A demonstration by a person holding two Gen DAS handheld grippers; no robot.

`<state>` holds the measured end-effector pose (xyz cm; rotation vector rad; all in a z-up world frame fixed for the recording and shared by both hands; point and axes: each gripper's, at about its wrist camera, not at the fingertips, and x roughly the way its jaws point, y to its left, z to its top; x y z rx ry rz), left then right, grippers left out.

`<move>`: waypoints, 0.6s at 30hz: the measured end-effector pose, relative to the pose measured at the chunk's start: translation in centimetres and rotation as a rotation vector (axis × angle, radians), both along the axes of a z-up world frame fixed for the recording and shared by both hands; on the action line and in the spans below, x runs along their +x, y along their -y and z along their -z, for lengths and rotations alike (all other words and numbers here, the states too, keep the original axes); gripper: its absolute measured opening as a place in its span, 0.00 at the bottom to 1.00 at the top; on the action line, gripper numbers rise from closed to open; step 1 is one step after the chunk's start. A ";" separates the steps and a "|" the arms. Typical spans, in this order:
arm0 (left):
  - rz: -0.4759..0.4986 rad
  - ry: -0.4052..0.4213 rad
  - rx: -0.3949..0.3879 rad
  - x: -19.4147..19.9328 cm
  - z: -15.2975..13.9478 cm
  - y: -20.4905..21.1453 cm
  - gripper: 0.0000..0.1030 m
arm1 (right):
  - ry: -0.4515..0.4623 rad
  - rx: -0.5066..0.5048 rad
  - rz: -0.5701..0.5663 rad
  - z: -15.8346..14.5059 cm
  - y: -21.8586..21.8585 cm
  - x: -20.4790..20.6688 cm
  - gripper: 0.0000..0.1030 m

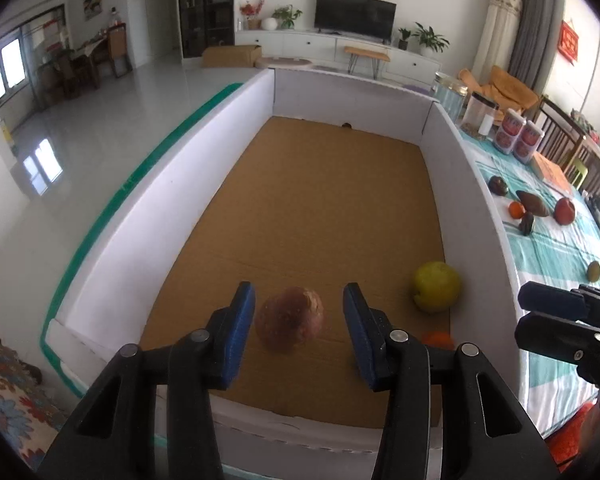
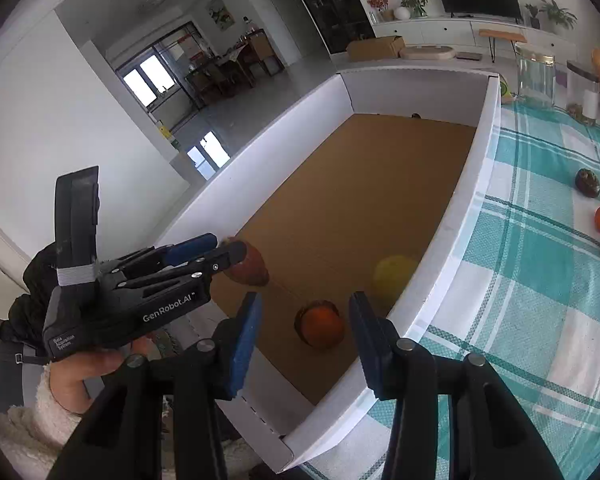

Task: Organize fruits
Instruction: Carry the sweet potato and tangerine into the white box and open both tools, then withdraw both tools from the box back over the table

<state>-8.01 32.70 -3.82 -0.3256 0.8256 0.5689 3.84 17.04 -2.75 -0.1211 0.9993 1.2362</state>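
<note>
A white-walled box (image 1: 236, 184) with a brown cardboard floor lies ahead. My left gripper (image 1: 299, 320) is open above its near end. A brown speckled fruit (image 1: 292, 318) shows between the blue pads, with a gap on each side. My right gripper (image 2: 306, 336) is open too, and an orange (image 2: 322, 326) sits loose between its fingers over the box floor. A yellow-green fruit (image 1: 436, 286) rests against the box's right wall. In the right wrist view the left gripper (image 2: 226, 245) reaches in from the left, the brown fruit (image 2: 248, 266) at its tips.
On the teal checked tablecloth (image 2: 520, 280) right of the box lie several more fruits, among them a red one (image 1: 565, 211), a small orange (image 1: 516, 210) and a dark one (image 2: 587, 183). Jars and cans (image 1: 516, 136) stand at the far end. A hand holds the left gripper.
</note>
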 end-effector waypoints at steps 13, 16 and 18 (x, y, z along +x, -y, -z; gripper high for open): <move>0.481 0.146 -0.095 7.7 -2.0 16.1 0.87 | 0.285 -0.212 0.758 4.8 22.2 9.5 0.96; 0.542 0.099 -0.098 11.3 1.2 20.0 0.87 | 0.242 -0.278 0.890 7.2 27.0 11.5 0.96; 0.534 0.052 -0.063 13.9 3.5 21.4 0.87 | 0.229 -0.294 0.939 7.9 28.9 12.7 0.96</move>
